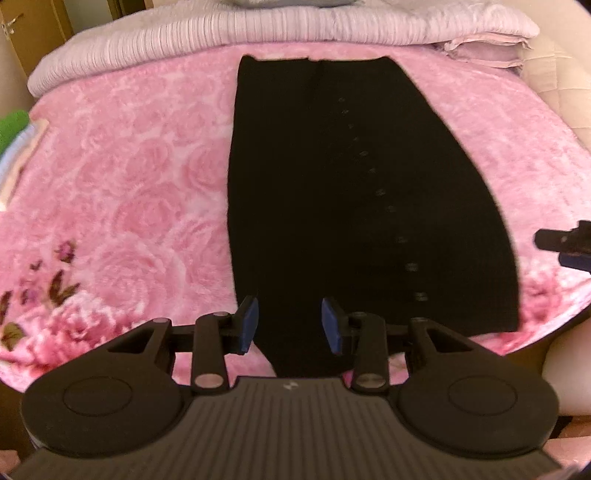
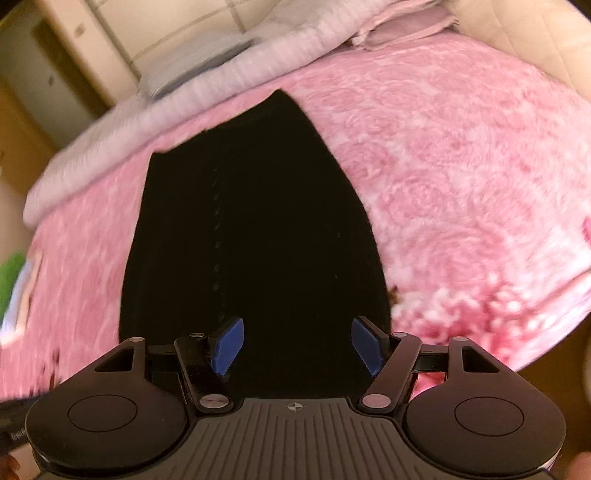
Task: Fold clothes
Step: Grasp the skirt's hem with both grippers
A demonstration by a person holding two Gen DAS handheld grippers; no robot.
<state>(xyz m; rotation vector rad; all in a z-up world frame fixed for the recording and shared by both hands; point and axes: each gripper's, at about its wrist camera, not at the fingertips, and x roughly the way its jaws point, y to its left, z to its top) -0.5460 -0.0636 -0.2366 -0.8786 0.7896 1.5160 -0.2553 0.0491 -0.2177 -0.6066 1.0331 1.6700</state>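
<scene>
Your black knit garment [image 1: 332, 192] lies flat and lengthwise on the bed's pink rose-patterned blanket [image 1: 129, 177], a row of small buttons running down it. Both your left tongs [image 1: 290, 325] and right tongs [image 2: 297, 345] hang spread apart over its near end, gripping nothing. A pale ribbed quilt [image 1: 229, 31] is bunched at the bed's far edge.

the left gripper [image 1: 289, 325] points forward with its two blue-padded fingers [image 1: 249, 320] spread apart, nothing between them. the right gripper [image 2: 297, 345] also points forward, its blue pads [image 2: 229, 343] set wider and angled outward, holding nothing. seen from the left wrist, the right gripper's tip [image 1: 565, 245] shows far off to the right side.
</scene>
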